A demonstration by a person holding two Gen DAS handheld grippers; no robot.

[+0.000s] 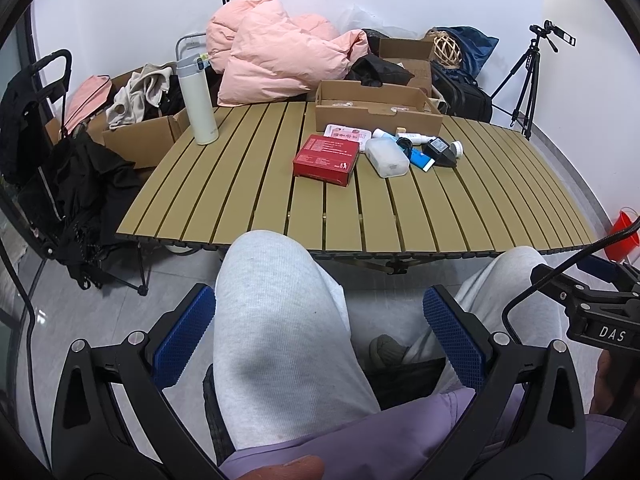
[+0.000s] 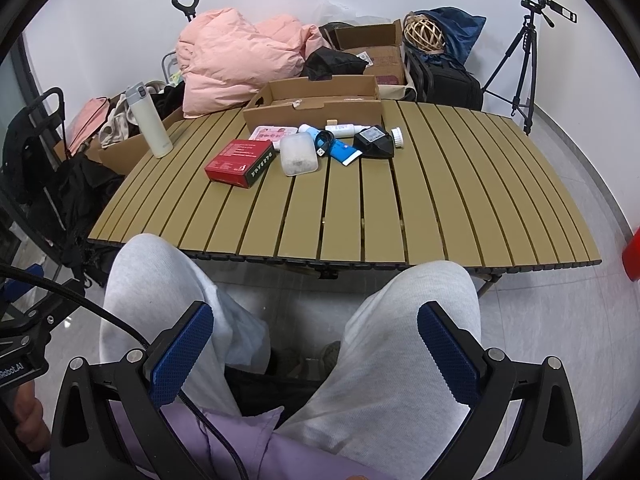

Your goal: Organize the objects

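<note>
Both claws gape wide and hold nothing: the left claw (image 1: 318, 334) and the right claw (image 2: 316, 346) hang over the person's knees in grey ribbed trousers (image 1: 280, 320), short of the near edge of the surface (image 1: 440, 216), each with 2 blue, waffle-textured pads (image 1: 182, 340). The surface is a tan top of long parallel slats with dark gaps. The things to sort lie in a cluster toward its far edge, near the middle: a flat red carton (image 1: 326, 160), a frosted plastic case (image 1: 387, 157) with rounded corners just beside it, a pink-and-white packet (image 1: 347, 133), a white tube (image 1: 414, 137), a blue tube (image 1: 422, 159) and a black angular device (image 1: 440, 150) with a round white brush head (image 1: 456, 147). Behind them at the far edge sits an open, shallow cardboard tray (image 1: 378, 110). A tall white flask (image 1: 197, 100) stands upright near the far left corner. Past the surface are a puffy pink quilt (image 1: 276, 52), more cardboard boxes, a wicker ball (image 1: 447, 49) and a black tripod (image 1: 528, 80).
</note>
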